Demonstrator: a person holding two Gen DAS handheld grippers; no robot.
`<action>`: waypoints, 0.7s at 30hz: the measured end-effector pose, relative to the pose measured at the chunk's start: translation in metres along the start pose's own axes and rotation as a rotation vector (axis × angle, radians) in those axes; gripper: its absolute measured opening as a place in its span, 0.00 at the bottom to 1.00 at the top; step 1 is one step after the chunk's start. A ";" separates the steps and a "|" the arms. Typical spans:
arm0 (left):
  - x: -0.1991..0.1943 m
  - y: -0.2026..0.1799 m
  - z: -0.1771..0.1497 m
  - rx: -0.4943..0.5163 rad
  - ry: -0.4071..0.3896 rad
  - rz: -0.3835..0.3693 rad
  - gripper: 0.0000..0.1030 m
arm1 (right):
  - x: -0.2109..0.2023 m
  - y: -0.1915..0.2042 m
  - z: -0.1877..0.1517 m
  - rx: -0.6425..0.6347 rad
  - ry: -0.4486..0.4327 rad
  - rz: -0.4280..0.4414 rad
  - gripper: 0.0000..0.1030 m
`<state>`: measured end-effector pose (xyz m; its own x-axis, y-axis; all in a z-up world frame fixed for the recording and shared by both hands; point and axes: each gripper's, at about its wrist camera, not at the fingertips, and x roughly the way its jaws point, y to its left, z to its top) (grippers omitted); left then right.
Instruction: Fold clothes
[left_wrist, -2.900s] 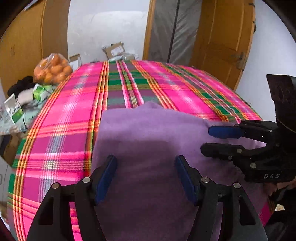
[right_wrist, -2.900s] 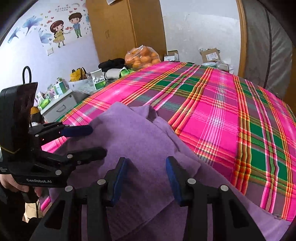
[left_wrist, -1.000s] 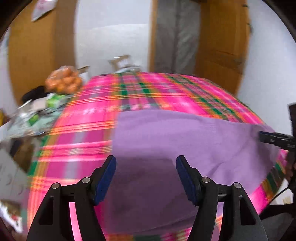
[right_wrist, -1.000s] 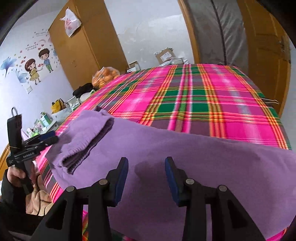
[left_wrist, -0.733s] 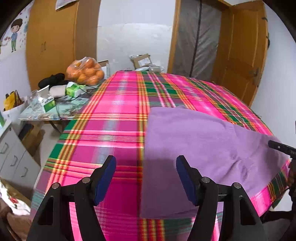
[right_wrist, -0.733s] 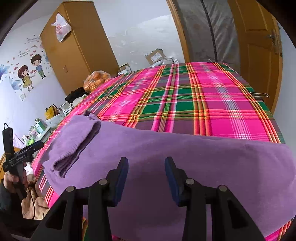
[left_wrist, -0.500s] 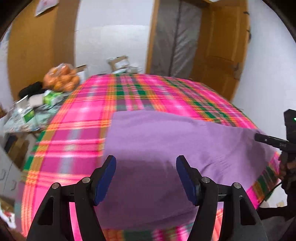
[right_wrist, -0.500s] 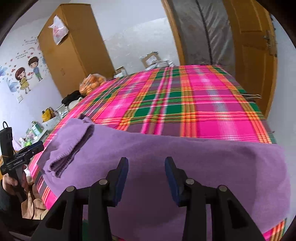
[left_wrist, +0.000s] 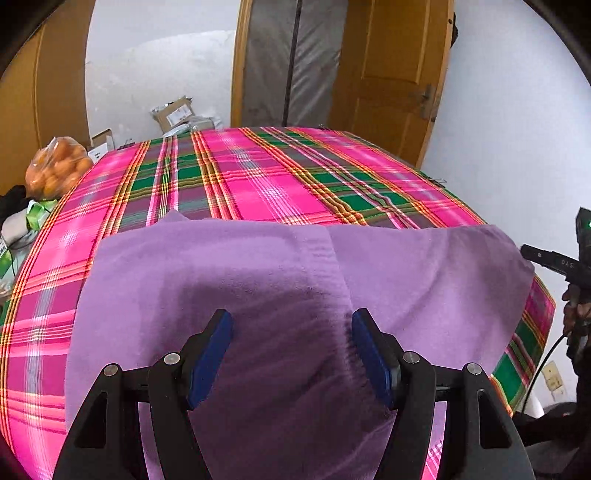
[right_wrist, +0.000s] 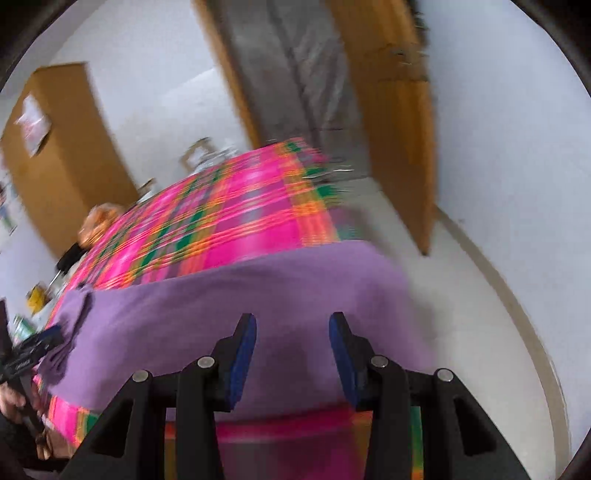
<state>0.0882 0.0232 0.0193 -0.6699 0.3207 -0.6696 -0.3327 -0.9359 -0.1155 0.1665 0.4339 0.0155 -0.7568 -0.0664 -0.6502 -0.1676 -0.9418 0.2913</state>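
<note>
A purple knit garment (left_wrist: 258, 280) lies spread across the near edge of a bed with a pink and green plaid cover (left_wrist: 266, 177). My left gripper (left_wrist: 291, 347) hovers open over the garment's left half, nothing between its blue pads. My right gripper (right_wrist: 291, 347) hangs open over the garment's (right_wrist: 240, 306) right end near the bed's corner; that view is blurred. A bunched fold of the garment (right_wrist: 74, 314) lies at its left end. Each gripper shows in the other's view: the right one (left_wrist: 554, 258) at the far right, the left one (right_wrist: 33, 350) at the far left.
A bag of oranges (left_wrist: 55, 170) and clutter sit on a low table left of the bed. Cardboard boxes (left_wrist: 177, 114) lie beyond the bed's far end. A wooden door (left_wrist: 388, 85) stands at the back right, bare floor (right_wrist: 461, 295) right of the bed.
Both grippers have swung sideways over the garment: the left view has panned right towards the middle, the right has rolled and shifted to the bed's right corner. Both stayed open.
</note>
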 end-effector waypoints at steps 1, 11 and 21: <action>0.000 0.001 0.000 -0.002 0.003 0.000 0.68 | -0.002 -0.011 -0.001 0.037 -0.009 0.007 0.41; 0.003 0.000 0.001 -0.005 0.019 0.018 0.68 | 0.003 -0.099 -0.022 0.492 0.016 0.266 0.49; 0.008 -0.006 0.007 0.005 0.041 0.058 0.68 | 0.054 -0.149 -0.064 0.926 0.121 0.640 0.57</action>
<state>0.0800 0.0329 0.0201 -0.6600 0.2599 -0.7049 -0.2975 -0.9520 -0.0724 0.1912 0.5492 -0.1076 -0.8141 -0.5270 -0.2440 -0.2128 -0.1202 0.9697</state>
